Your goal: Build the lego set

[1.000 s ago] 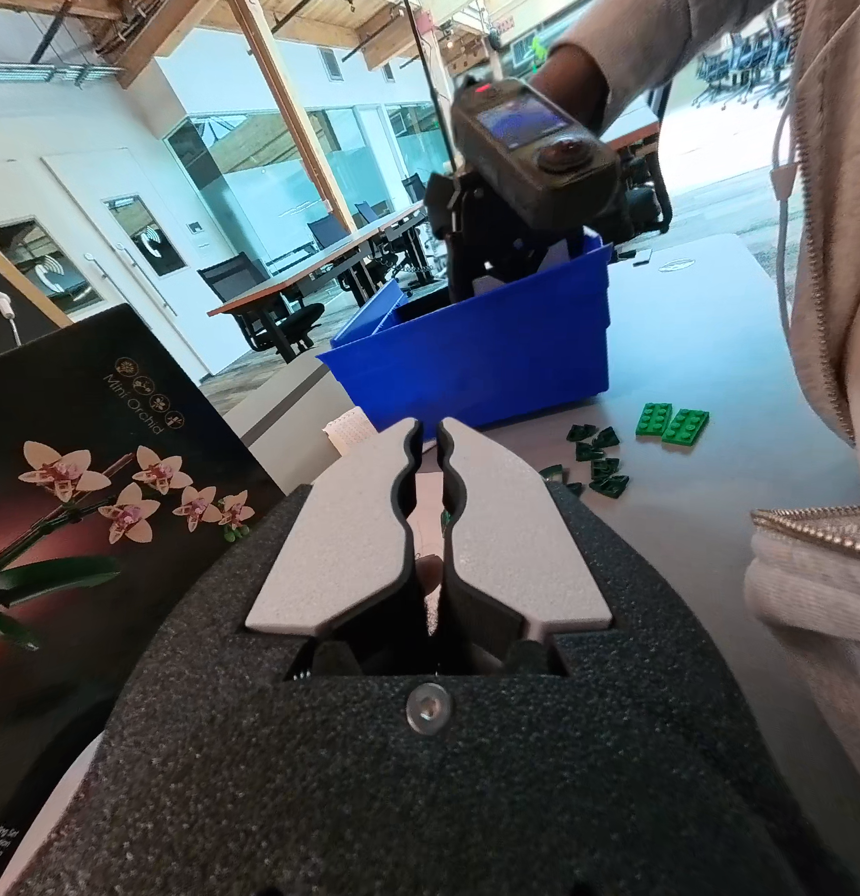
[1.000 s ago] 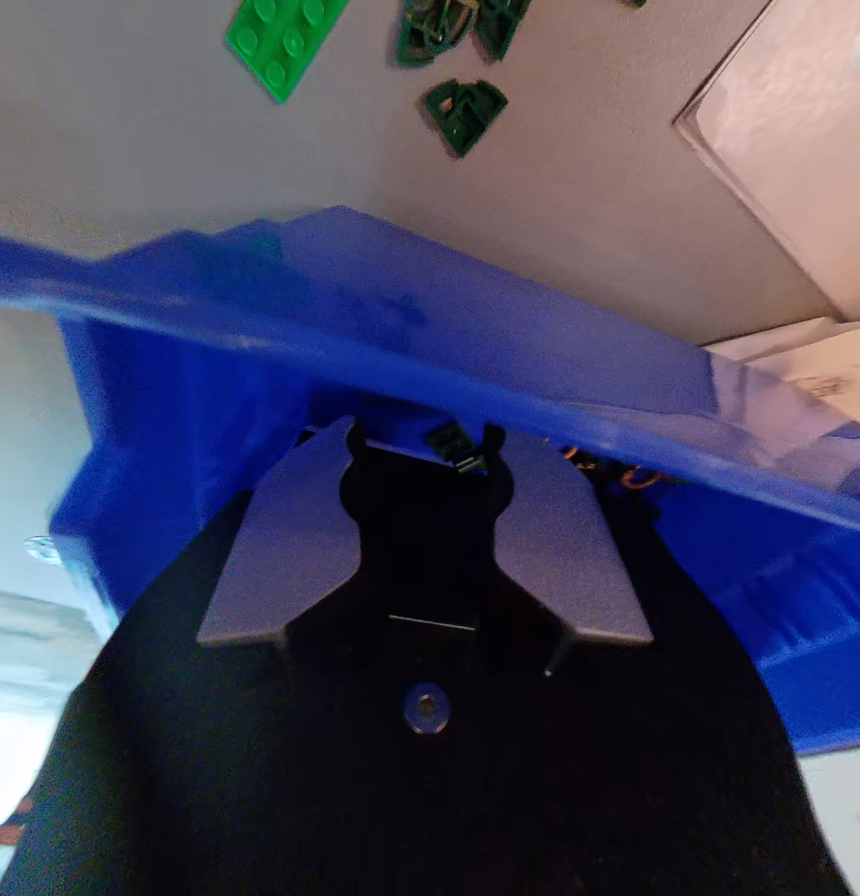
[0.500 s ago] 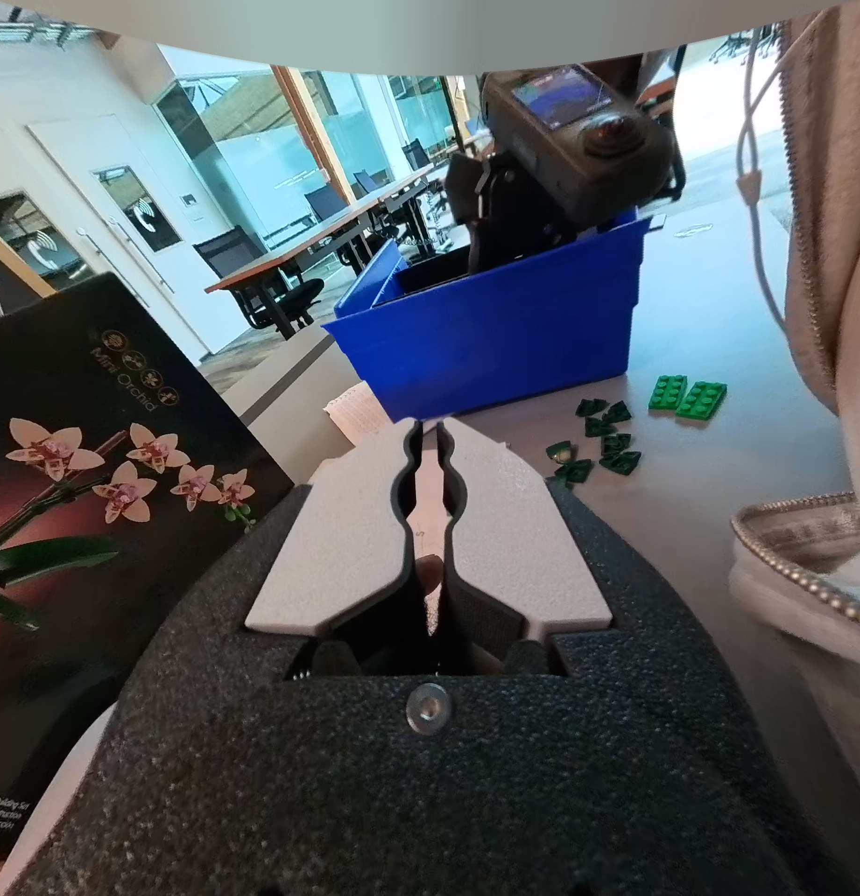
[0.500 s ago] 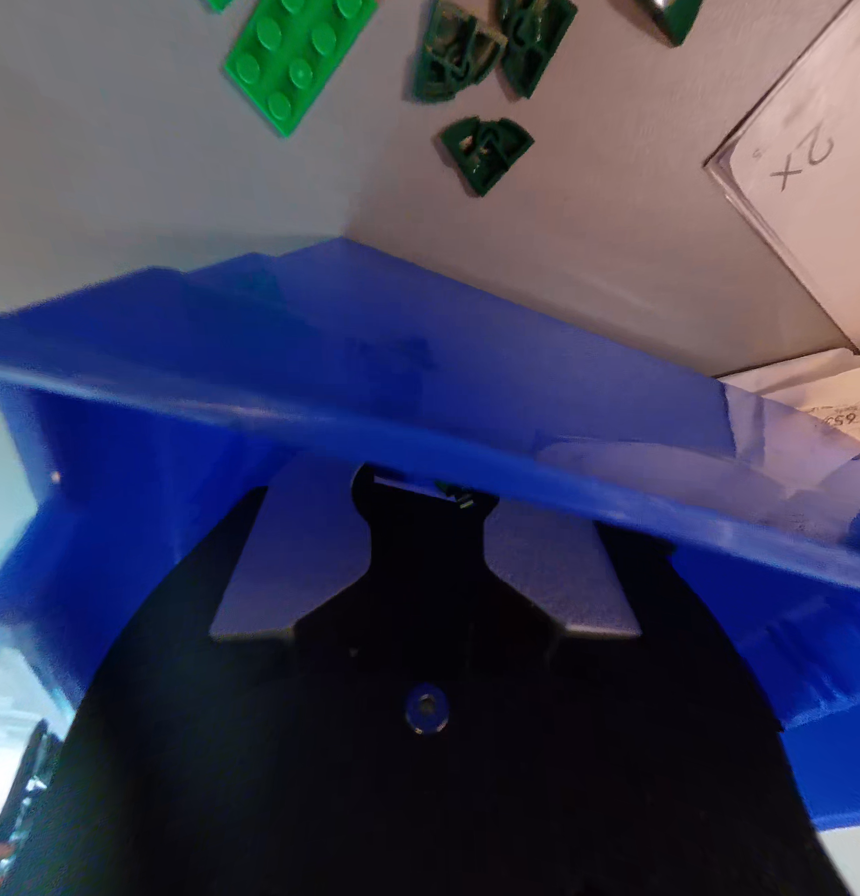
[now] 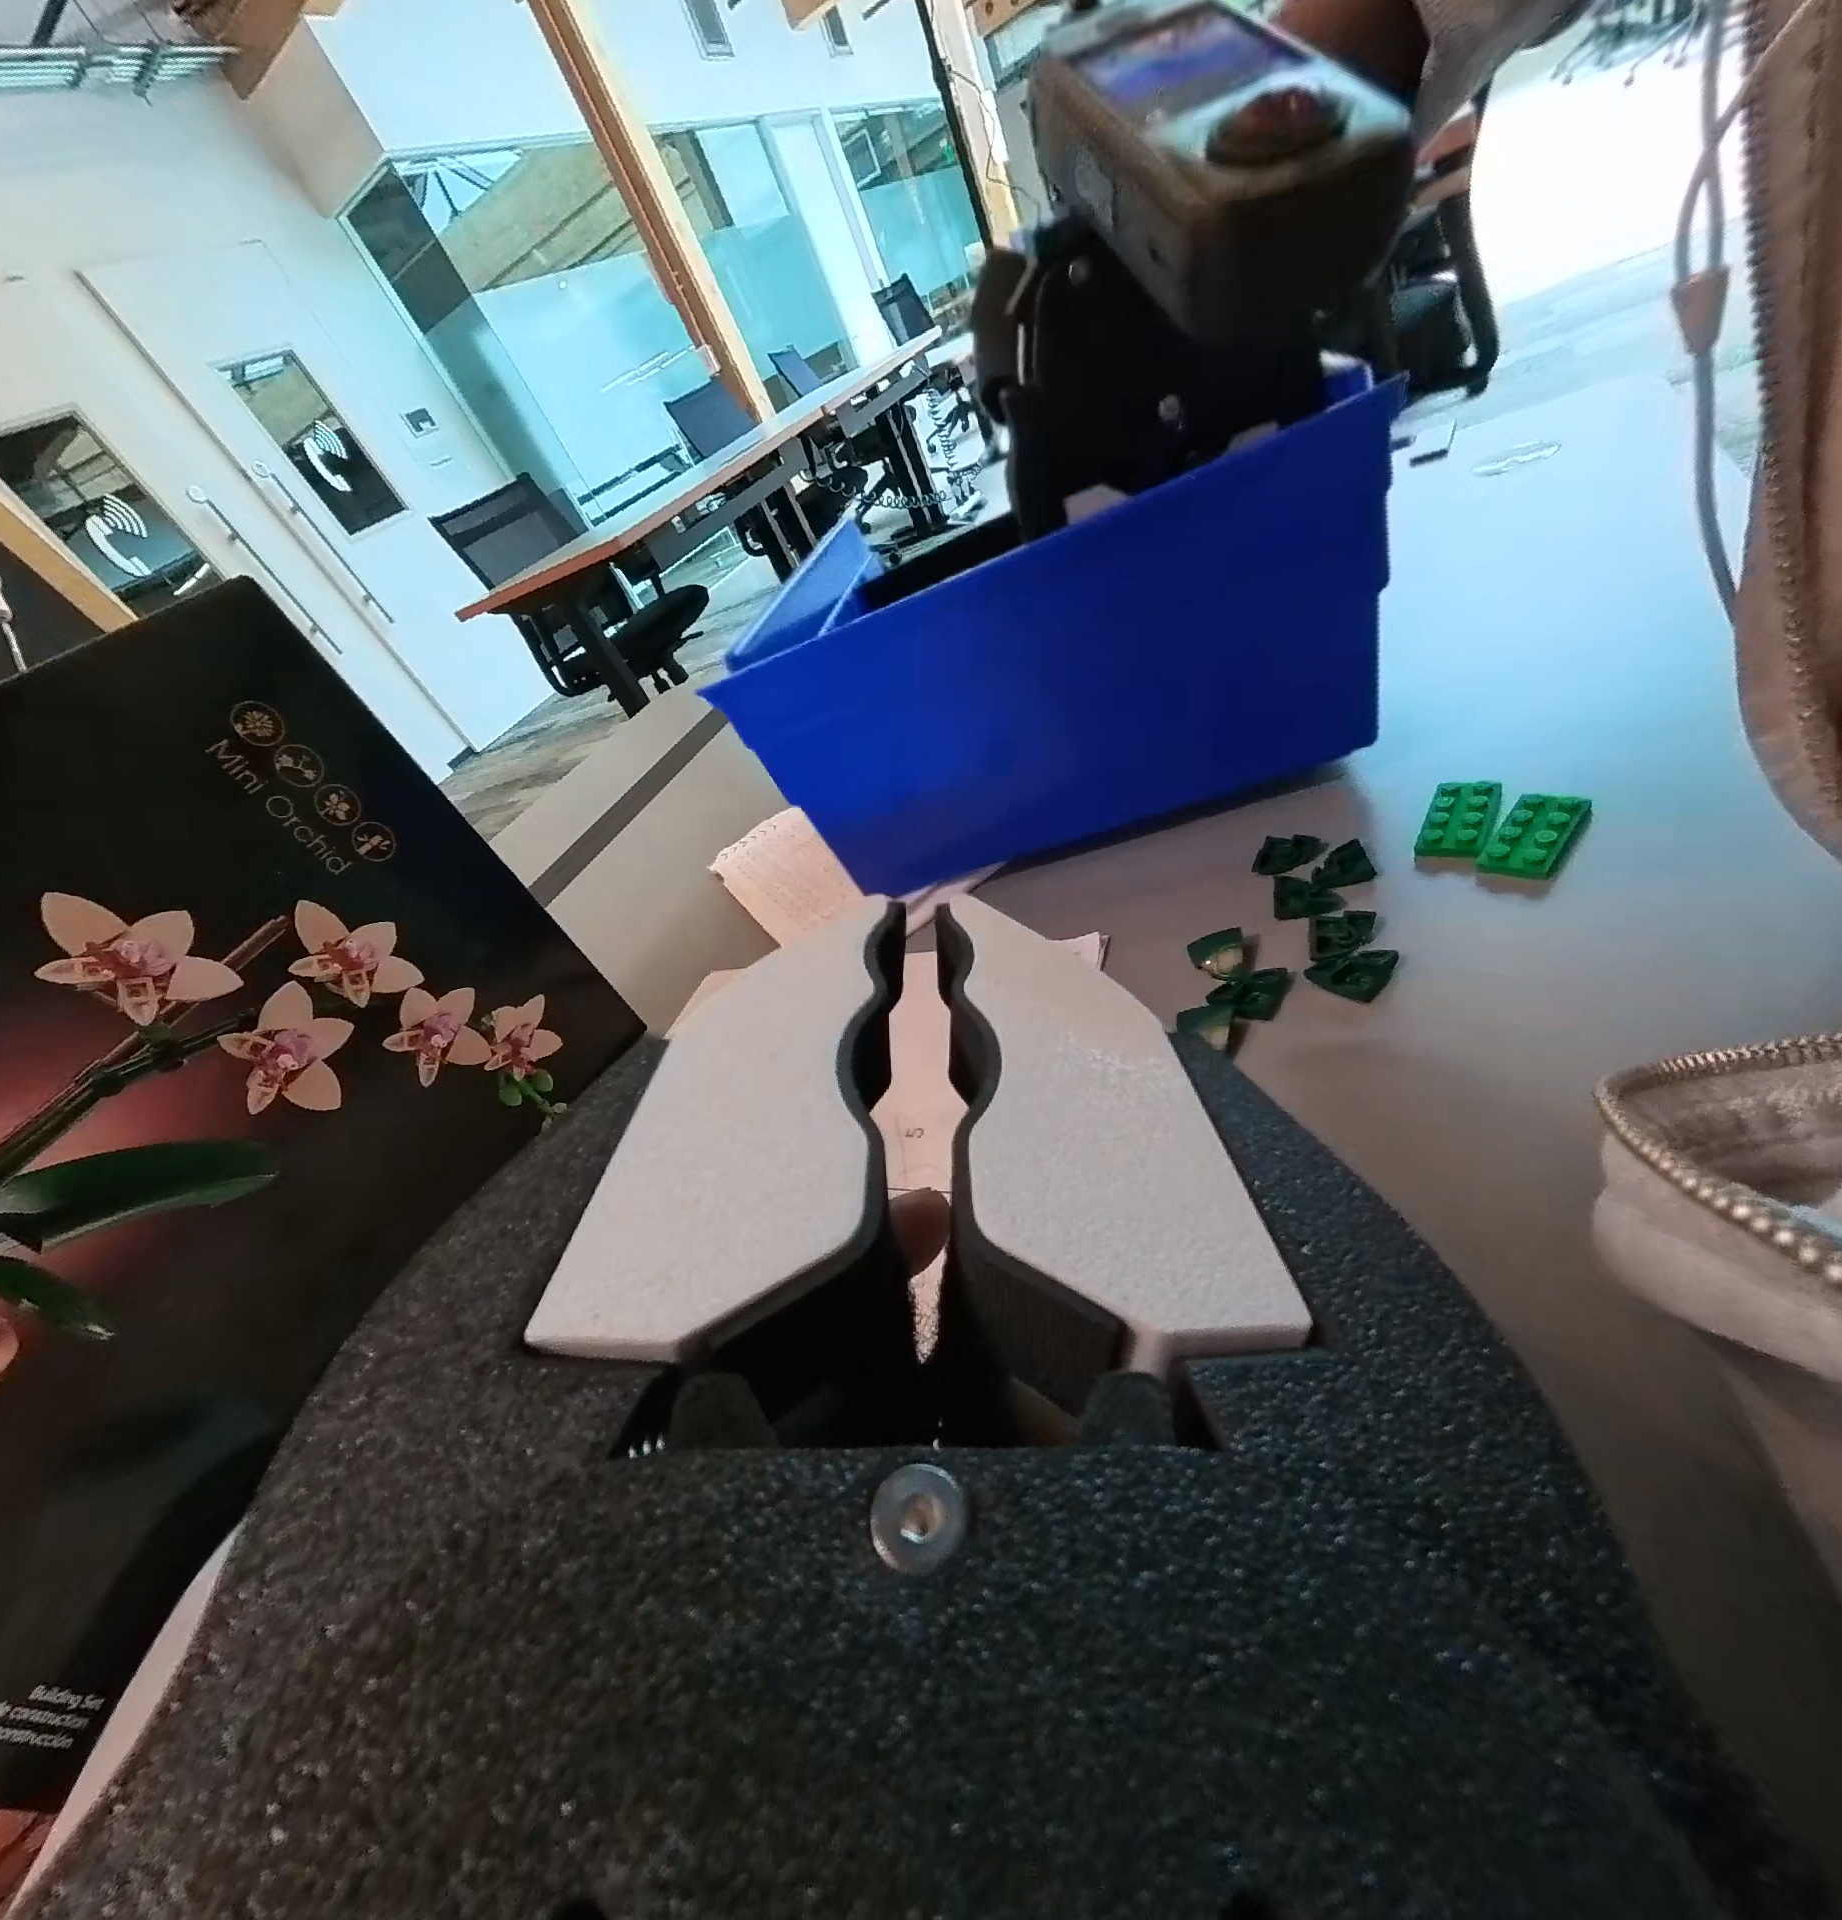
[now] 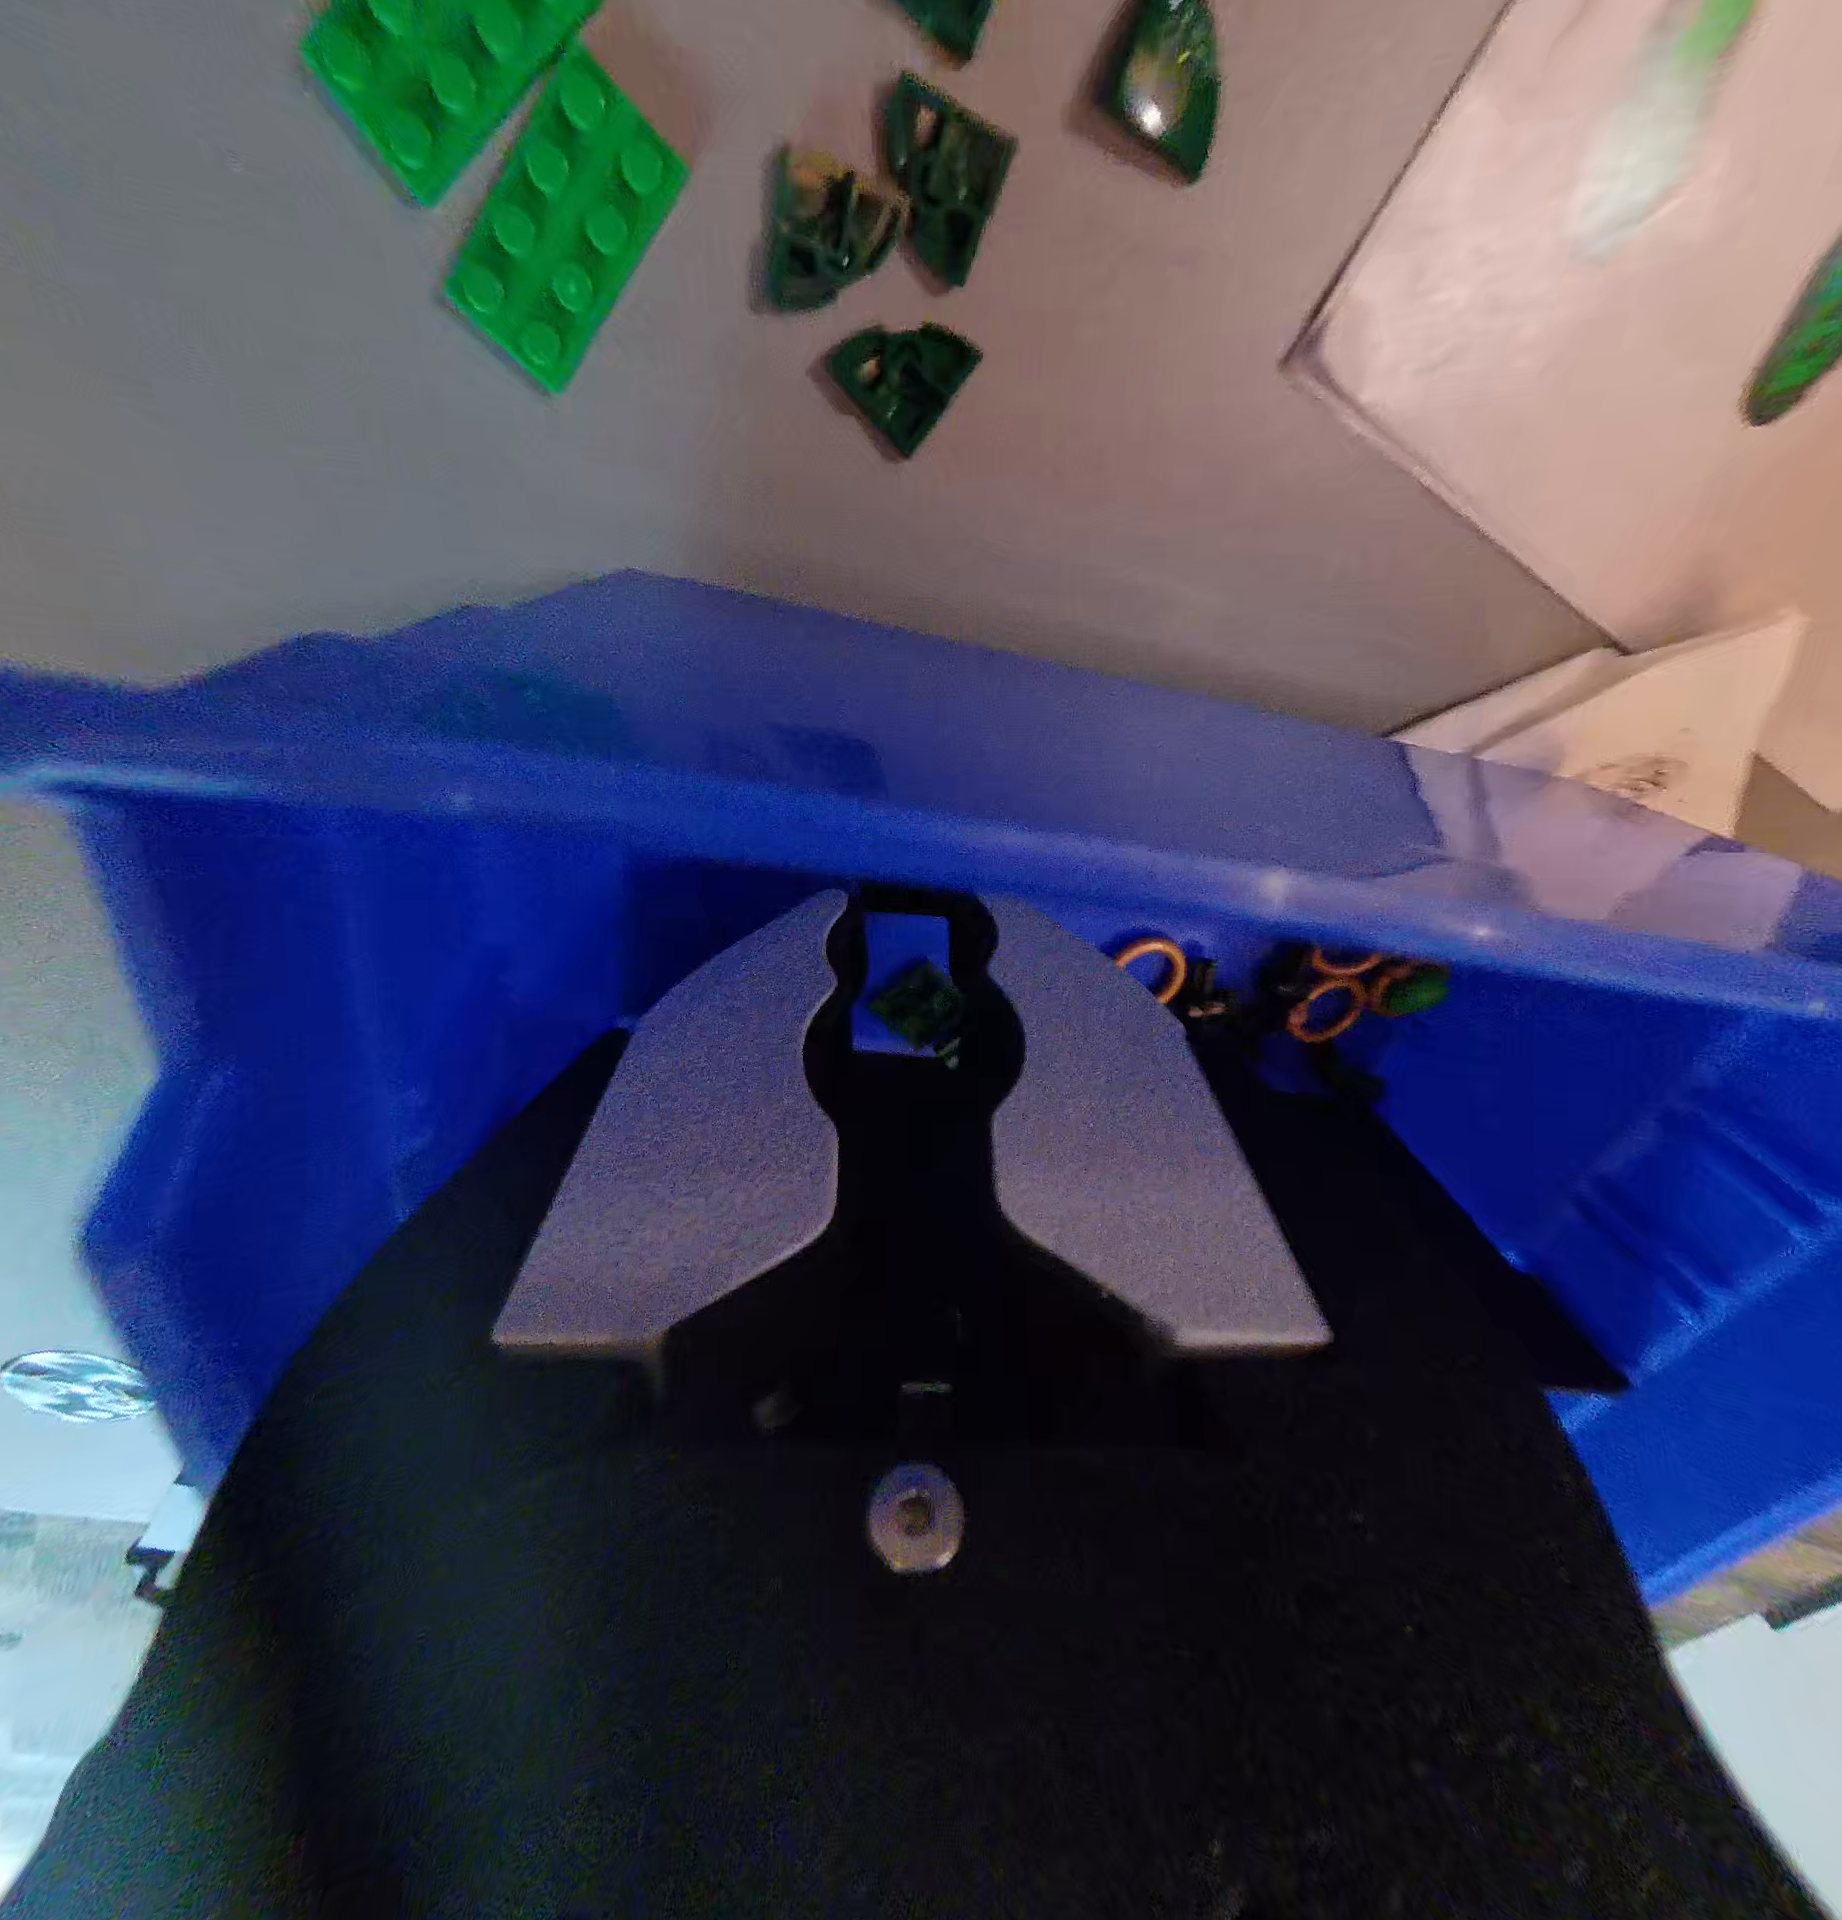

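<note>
While flat, green plates (image 6: 496,171) lengthwise diagonal

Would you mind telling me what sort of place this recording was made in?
Most likely an open-plan office: long desks with black office chairs stand behind the worktable, and glass-walled rooms line the far side.

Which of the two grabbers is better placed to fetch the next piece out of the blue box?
The right gripper, probably: it is already inside the blue bin, open around a dark green piece. The left gripper hangs outside the bin, nearly closed.
</note>
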